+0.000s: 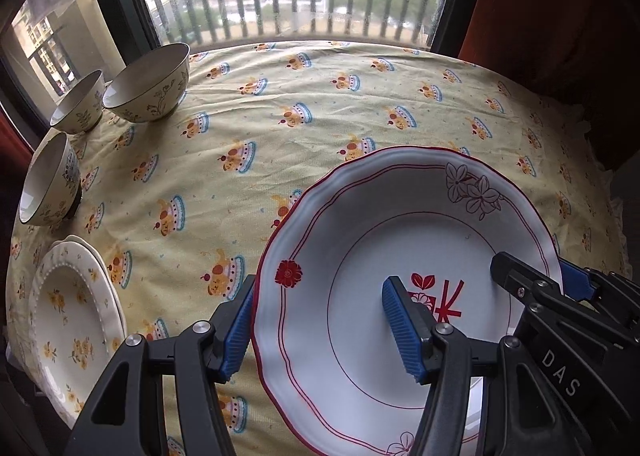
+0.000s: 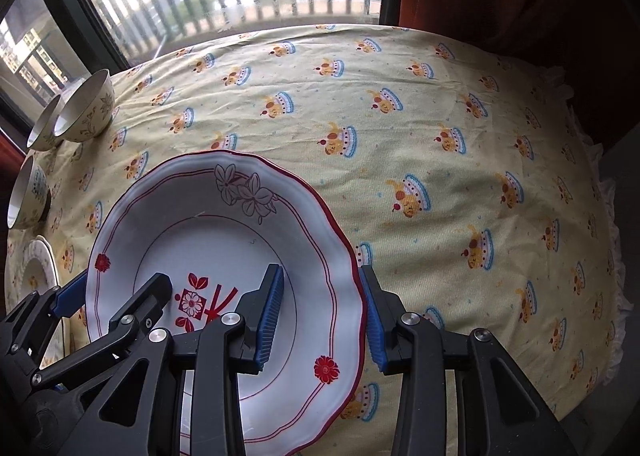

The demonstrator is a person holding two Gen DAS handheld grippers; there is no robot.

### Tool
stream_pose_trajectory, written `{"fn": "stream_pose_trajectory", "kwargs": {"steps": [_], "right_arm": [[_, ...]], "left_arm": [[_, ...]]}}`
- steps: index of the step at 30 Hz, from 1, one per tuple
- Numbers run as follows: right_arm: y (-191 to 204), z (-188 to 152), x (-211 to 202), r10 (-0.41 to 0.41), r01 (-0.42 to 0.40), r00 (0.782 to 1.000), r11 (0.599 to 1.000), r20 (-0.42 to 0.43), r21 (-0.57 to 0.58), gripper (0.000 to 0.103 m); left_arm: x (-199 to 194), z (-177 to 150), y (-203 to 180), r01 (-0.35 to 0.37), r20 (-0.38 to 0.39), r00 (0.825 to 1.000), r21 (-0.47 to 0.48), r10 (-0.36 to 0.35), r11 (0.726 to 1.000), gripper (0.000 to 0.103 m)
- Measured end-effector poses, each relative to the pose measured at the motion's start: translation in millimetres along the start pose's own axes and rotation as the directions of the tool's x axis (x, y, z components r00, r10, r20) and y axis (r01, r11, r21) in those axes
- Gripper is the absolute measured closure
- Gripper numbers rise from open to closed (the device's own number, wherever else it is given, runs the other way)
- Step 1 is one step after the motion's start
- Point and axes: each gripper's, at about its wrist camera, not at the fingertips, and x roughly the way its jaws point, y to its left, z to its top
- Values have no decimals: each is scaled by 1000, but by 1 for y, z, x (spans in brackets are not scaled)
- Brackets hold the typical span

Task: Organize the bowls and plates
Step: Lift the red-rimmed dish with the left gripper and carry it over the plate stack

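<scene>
While both grippers clamp its opposite rims, the red-rimmed plate hangs above the surface.
Left gripper grips at 9 o'clock, right gripper at 3; floral plates lie at 9, three bowls at 10, farther.

Two black handheld tools of angular plastic links with triangular cut-outs, pinned at each pivot by round silver screws. On the left gripper, ribbed blue fingertip pads set in black holders; white letters "DAS" along the neighbouring arm (seen at the right edge of the left wrist view). On the right gripper, the same ribbed blue pads, same silver pivots, smaller dark screws on the linkage beside it.
</scene>
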Motion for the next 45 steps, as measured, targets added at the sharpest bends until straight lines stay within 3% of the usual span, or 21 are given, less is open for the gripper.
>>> {"fn": "stream_pose_trajectory", "kwargs": {"steps": [14,32,45], "right_arm": [[98,-18,-32,-47,46,998,999,44,25,60],[224,-45,-23,-63,63,998,998,21,1,60],[275,-55,-6,-80,79,996,996,-28,-44,60]], "left_arm": [[-26,-10,95,50,26,998,23,-51,998,41],[-21,-35,214,65,0,998,2,-65,998,41],[-11,-51,260,80,-35,996,-31,-81,996,41]]}}
